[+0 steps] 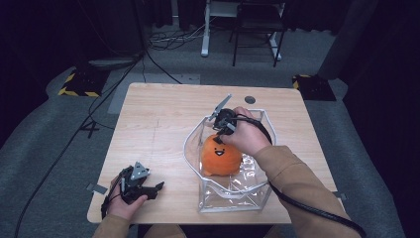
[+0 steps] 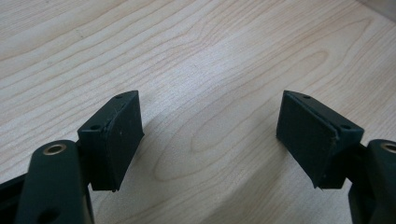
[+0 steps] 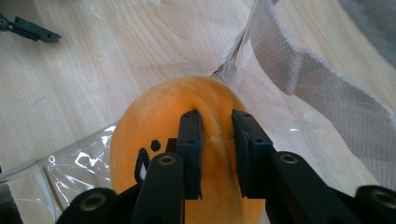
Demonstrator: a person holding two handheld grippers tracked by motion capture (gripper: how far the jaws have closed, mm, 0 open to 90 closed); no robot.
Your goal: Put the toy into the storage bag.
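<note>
Your right gripper (image 3: pixel 215 116) is pinching the top of the orange plush toy (image 1: pixel 220 156). In the right gripper view, its two black jaws squeeze a soft fold of the orange fuzz between them, so it is holding on to the toy. The toy is round and has a little black smiley face. It sits inside the clear plastic bag (image 1: pixel 233 191), which stands open on the wooden table (image 1: pixel 163 119), on your right side and near the front edge. The bag has a white woven strap (image 3: pixel 317 102) along its rim, and the toy is just beside that rim in the right gripper view. Your right hand (image 1: pixel 247 136) reaches down into the mouth of the bag from above, and a black cable (image 1: pixel 307 208) runs back along your sleeve. Your left gripper (image 1: pixel 141 186) rests on the table near the front left corner, well apart from the bag. In the left gripper view, its jaws stand wide apart with bare wood between them, so it is let go and holds nothing. Your left hand (image 1: pixel 124 203) is wrapped around its back end.
</note>
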